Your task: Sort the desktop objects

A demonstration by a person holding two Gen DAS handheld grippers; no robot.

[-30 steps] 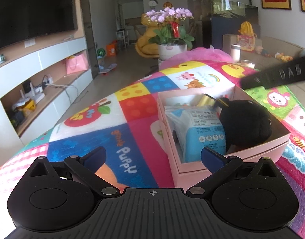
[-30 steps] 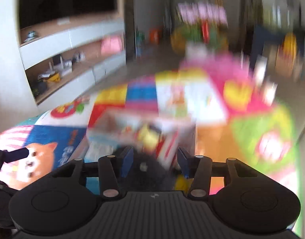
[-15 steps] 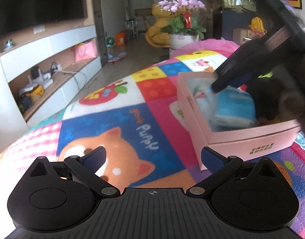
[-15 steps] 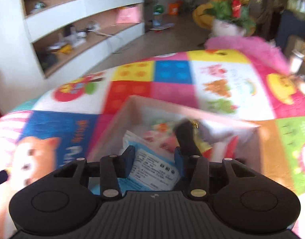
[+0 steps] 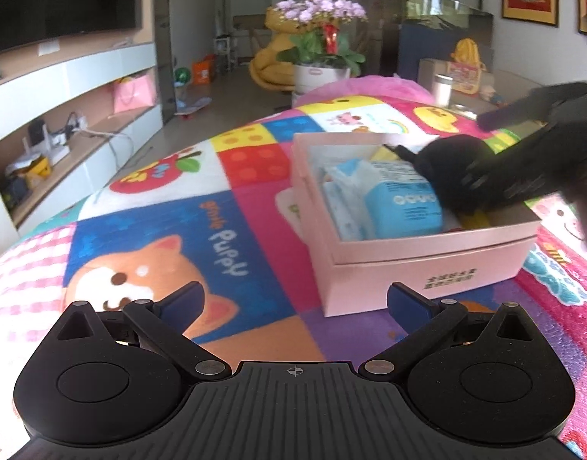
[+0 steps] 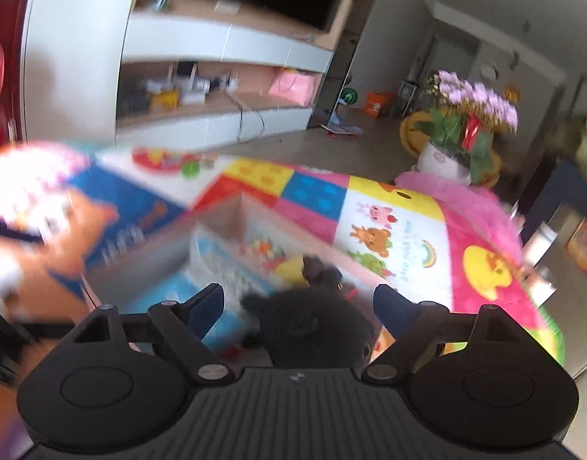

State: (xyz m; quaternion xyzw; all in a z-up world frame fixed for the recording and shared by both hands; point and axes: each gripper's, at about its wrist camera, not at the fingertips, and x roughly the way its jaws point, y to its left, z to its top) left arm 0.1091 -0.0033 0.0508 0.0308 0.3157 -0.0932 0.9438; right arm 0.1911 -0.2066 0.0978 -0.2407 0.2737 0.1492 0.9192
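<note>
A pink box (image 5: 427, 260) sits on the colourful play mat (image 5: 147, 230). It holds a blue tissue pack (image 5: 404, 203), a black furry object (image 5: 454, 168) and small yellow items. My left gripper (image 5: 293, 299) is open and empty, low over the mat just left of the box's front corner. My right gripper (image 6: 298, 301) is open right above the black furry object (image 6: 316, 326) in the box (image 6: 224, 214); its body (image 5: 543, 161) reaches in from the right in the left wrist view. The right wrist view is blurred.
A potted orchid (image 5: 324, 38) stands beyond the mat's far end. A white cup (image 5: 442, 88) and a cardboard box with toys (image 5: 462, 73) are at the back right. TV shelving (image 5: 63, 115) runs along the left wall.
My right gripper has opened wide and tilted over the box, with the black furry object now lying below it. My left gripper has pulled back a little from the box.
</note>
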